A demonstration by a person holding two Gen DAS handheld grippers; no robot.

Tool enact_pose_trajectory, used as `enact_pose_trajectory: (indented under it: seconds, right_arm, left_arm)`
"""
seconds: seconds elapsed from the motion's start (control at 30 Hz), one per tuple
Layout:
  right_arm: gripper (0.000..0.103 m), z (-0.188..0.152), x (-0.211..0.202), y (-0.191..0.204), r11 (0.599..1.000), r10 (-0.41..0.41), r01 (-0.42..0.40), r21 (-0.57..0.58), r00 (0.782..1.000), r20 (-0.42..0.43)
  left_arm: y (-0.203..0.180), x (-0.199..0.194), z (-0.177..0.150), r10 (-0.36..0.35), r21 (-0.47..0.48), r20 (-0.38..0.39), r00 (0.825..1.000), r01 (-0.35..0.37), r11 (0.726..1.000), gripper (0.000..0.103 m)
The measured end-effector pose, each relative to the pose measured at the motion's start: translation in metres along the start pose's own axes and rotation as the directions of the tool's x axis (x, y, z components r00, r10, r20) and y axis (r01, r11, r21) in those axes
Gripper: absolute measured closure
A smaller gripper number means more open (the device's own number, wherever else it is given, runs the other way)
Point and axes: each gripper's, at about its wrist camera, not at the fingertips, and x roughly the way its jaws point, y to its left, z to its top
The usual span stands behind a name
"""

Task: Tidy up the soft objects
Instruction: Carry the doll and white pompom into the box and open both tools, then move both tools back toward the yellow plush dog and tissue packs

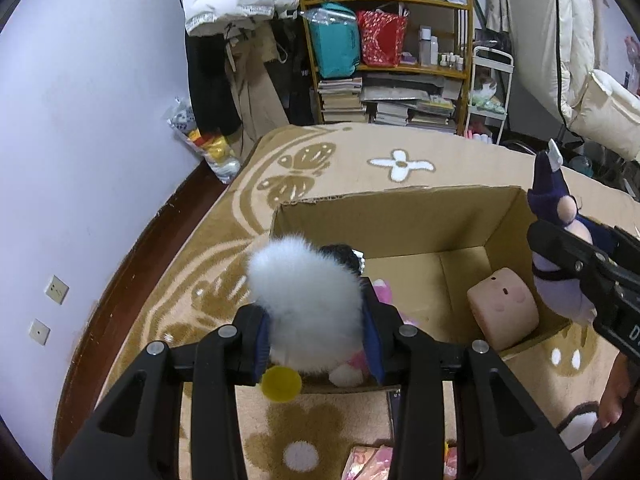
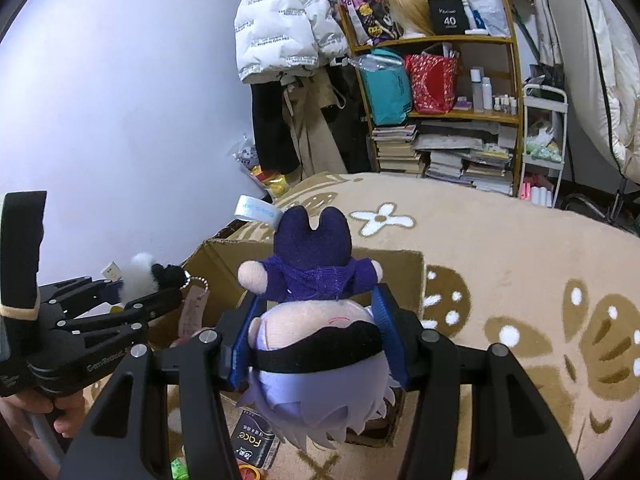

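Note:
My left gripper [image 1: 316, 340] is shut on a fluffy white plush [image 1: 308, 296] with a black tuft and a yellow tag, held over the near left wall of an open cardboard box [image 1: 400, 216]. My right gripper [image 2: 316, 340] is shut on a plush doll [image 2: 316, 320] with lilac hair, a black eye band and a purple outfit, held upside down over the box [image 2: 224, 264]. The doll also shows in the left wrist view [image 1: 560, 240] at the box's right wall. A pink cube plush [image 1: 504, 312] with a face lies inside the box.
The box stands on a beige patterned rug [image 1: 400, 148]. A wooden shelf [image 1: 384, 60] with books and bags stands behind, with hanging coats [image 1: 228, 40] to its left and a white cart [image 1: 488, 92] to its right. Small packets [image 2: 256, 440] lie on the rug near me.

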Motion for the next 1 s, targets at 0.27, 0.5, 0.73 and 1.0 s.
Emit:
enact_pose_trajectory:
  seconds: [0.27, 0.5, 0.73, 1.0]
  right_arm:
    - [0.043, -0.012, 0.020, -0.006, 1.000, 0.017, -0.015, 0.023, 0.998, -0.059]
    - [0.023, -0.017, 0.021, -0.009, 0.999, 0.014, -0.012, 0.030, 0.997, -0.081]
    - [0.005, -0.018, 0.007, -0.011, 0.999, -0.005, 0.008, 0.049, 0.998, -0.063]
    - [0.001, -0.025, -0.016, 0.001, 0.999, -0.023, 0.025, 0.031, 0.999, -0.046]
  left_arm:
    - [0.005, 0.025, -0.002, -0.015, -0.032, -0.059, 0.998, 0.013, 0.999, 0.062]
    - [0.002, 0.029, -0.007, -0.011, -0.037, -0.078, 0.997, 0.008, 0.999, 0.037]
    - [0.006, 0.023, -0.011, 0.025, -0.041, -0.075, 0.997, -0.029, 0.999, 0.028]
    - [0.020, 0.004, -0.011, 0.005, -0.106, -0.060, 0.998, -0.011, 0.994, 0.014]
